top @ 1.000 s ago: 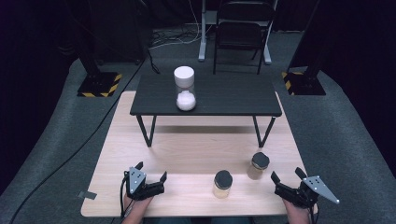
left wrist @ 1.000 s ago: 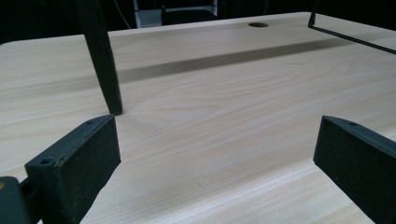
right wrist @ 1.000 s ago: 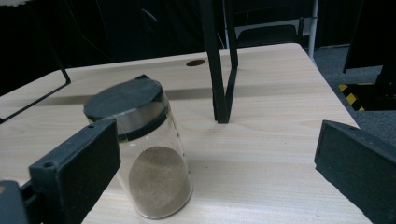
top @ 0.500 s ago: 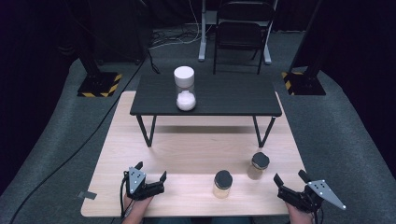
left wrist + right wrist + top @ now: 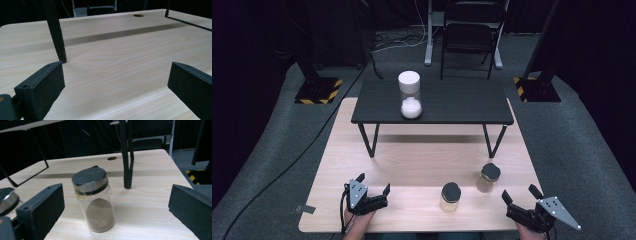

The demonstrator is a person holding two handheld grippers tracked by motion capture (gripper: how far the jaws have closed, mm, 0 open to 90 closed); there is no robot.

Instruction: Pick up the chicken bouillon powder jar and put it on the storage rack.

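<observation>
My right gripper (image 5: 522,196) rests at the near right corner of the bench (image 5: 422,165), its fingers (image 5: 41,207) spread wide with nothing between them. It is aimed at the nearer-right spice jar (image 5: 95,200), which stands upright and untouched just beyond the fingers, in line with the gap; I judge this a lined-up approach for a side grasp below the black lid (image 5: 89,177). In the high view that jar (image 5: 488,177) stands near the right front leg of the small black table (image 5: 432,102). A second black-lidded jar (image 5: 450,197) stands farther from that leg, toward my left gripper (image 5: 372,186).

My left gripper lies idle well apart from both jars, fingers (image 5: 42,87) also spread and empty, facing bare bench. A white-lidded canister (image 5: 410,94) stands on top of the black table.
</observation>
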